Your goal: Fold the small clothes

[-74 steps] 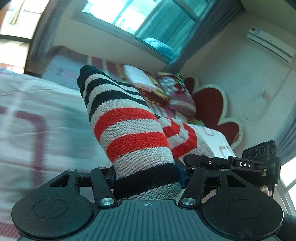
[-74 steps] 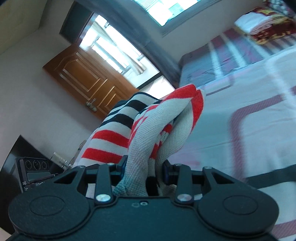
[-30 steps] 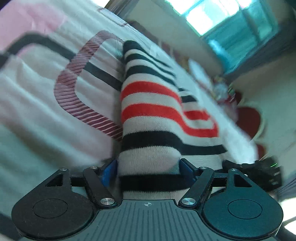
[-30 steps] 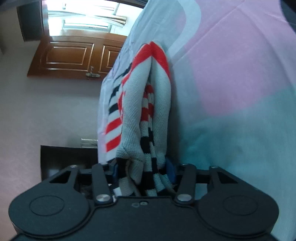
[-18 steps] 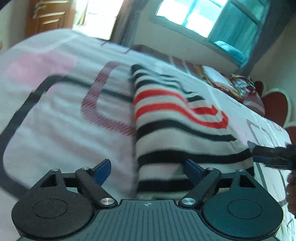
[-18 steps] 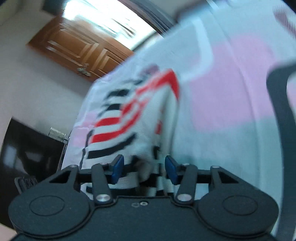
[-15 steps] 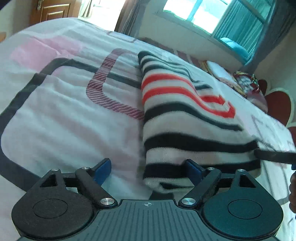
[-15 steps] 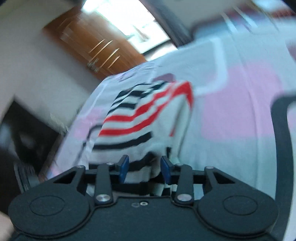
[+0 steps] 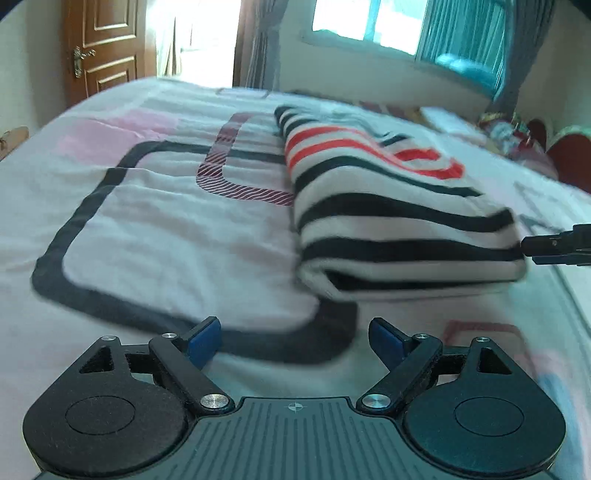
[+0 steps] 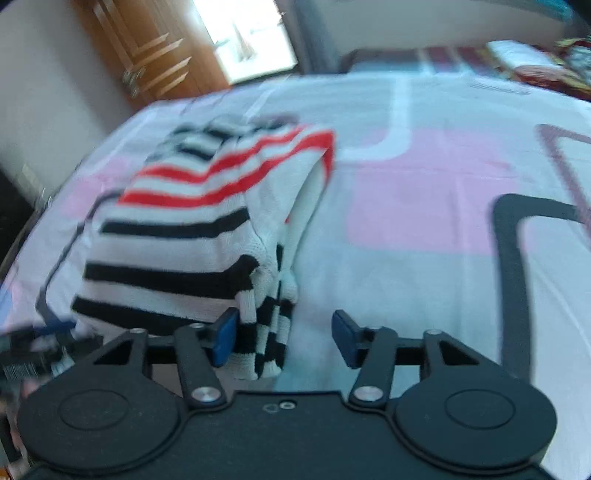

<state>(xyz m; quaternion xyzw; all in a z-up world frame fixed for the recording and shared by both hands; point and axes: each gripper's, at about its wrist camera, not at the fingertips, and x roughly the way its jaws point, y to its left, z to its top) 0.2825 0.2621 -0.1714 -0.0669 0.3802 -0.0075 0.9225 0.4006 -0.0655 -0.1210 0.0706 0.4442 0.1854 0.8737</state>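
A folded striped knit garment (image 9: 388, 206), white with black and red bands, lies flat on the bed. In the left wrist view my left gripper (image 9: 295, 338) is open and empty, just short of the garment's near edge. The tip of the right gripper (image 9: 557, 245) shows at the garment's right end. In the right wrist view the garment (image 10: 207, 221) lies ahead and left; my right gripper (image 10: 284, 334) is open, with the garment's loose striped corner lying between its pads, not clamped.
The bed cover (image 9: 155, 229) is white and pink with dark rounded lines. A wooden door (image 9: 101, 48) and a bright window (image 9: 369, 18) stand beyond the bed. Folded textiles (image 10: 532, 62) lie at the far end of the bed.
Both grippers carried the garment down onto the bed, then opened and let it go. Both have since pulled back from the folded garment.
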